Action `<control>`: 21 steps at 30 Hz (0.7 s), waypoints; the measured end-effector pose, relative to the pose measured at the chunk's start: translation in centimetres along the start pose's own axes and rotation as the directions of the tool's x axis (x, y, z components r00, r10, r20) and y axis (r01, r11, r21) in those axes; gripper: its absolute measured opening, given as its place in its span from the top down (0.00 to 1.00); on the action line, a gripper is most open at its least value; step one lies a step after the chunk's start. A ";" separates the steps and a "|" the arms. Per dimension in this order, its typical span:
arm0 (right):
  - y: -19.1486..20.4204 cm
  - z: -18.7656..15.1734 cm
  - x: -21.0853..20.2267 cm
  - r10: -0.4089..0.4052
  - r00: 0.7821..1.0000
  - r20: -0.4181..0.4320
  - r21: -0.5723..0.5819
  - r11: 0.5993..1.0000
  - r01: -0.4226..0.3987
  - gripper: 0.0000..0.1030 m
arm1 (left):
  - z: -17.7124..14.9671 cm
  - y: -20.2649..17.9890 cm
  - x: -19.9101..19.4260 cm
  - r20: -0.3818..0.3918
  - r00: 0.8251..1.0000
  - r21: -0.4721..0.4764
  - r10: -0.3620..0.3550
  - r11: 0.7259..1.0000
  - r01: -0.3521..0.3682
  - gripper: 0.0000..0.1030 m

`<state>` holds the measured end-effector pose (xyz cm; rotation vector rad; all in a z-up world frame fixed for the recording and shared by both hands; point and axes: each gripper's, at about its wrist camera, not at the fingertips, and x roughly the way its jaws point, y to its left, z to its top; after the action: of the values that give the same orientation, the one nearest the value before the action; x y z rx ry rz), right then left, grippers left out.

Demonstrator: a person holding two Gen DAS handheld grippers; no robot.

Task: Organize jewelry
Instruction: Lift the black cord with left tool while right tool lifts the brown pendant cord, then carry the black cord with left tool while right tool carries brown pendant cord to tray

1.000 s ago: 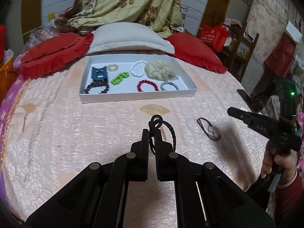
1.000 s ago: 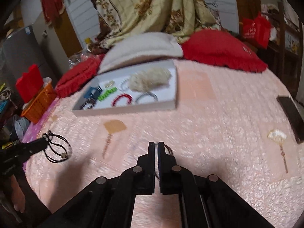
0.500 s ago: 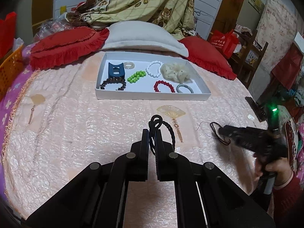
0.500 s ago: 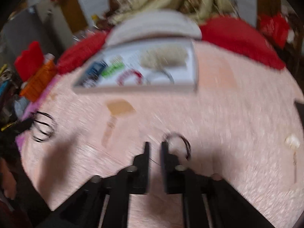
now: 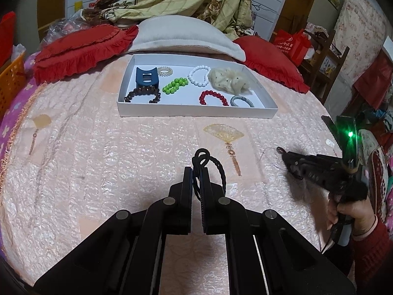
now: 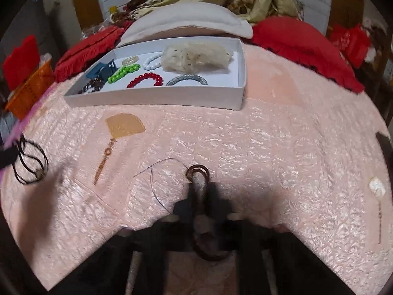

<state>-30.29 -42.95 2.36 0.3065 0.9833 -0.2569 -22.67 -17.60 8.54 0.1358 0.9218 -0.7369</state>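
My left gripper (image 5: 196, 172) is shut on a black braided hair tie (image 5: 211, 167), held above the pink bedspread; the tie also shows at the left edge of the right wrist view (image 6: 29, 162). My right gripper (image 6: 199, 189) is blurred and shut on a dark brown cord bracelet (image 6: 197, 172) with a thin trailing thread (image 6: 157, 172). It appears in the left wrist view (image 5: 286, 156) at the right. A white tray (image 5: 196, 111) farther back holds bead bracelets, a blue claw clip (image 5: 147, 76) and a cream scrunchie (image 5: 229, 80).
Red cushions (image 5: 81, 51) and a white pillow (image 5: 181, 34) lie behind the tray. An orange basket (image 6: 29, 91) stands at the left bed edge. A dark flat object (image 6: 385, 142) lies at the right edge. Fan motifs (image 5: 224, 134) are printed on the spread.
My right gripper dropped to the spread and closed on the brown cord bracelet, which now sits between its fingers. My left gripper kept the hair tie and moved slightly nearer the tray.
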 end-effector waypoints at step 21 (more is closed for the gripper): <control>4.1 9.1 -6.8 0.180 0.960 0.217 0.007 0.983 -0.186 0.95 | 7.1 2.5 1.1 0.038 0.999 -0.052 -0.023 0.998 0.025 0.96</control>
<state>-25.48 -41.99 13.38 0.3839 0.7322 -0.1316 -15.85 -19.18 11.57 0.0639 0.9076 -0.7347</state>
